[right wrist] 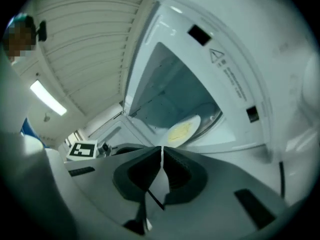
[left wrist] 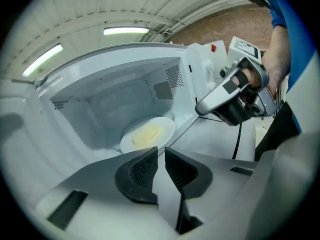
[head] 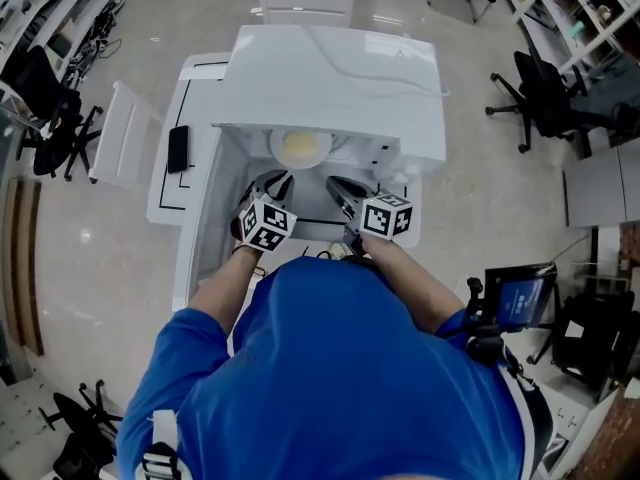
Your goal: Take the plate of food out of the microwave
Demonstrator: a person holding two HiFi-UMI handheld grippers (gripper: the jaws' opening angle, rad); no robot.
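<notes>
The white microwave [head: 335,78] stands with its door [head: 190,118] swung open to the left. Inside, a white plate [head: 302,148] with pale yellow food rests on the turntable; the plate [left wrist: 147,134] also shows in the left gripper view, and the plate [right wrist: 184,129] in the right gripper view. My left gripper [head: 270,183] hovers just before the opening, its pads nearly together with nothing between them [left wrist: 161,151]. My right gripper [head: 340,190] is beside it, shut and empty [right wrist: 161,151]. The right gripper [left wrist: 235,96] appears at the right of the left gripper view.
The microwave sits on a white table [head: 200,268]. White chairs stand behind [head: 305,3] and to the left [head: 125,133]. Black office chairs [head: 545,98] and shelving ring the room. A black cable [left wrist: 237,139] hangs by the right gripper.
</notes>
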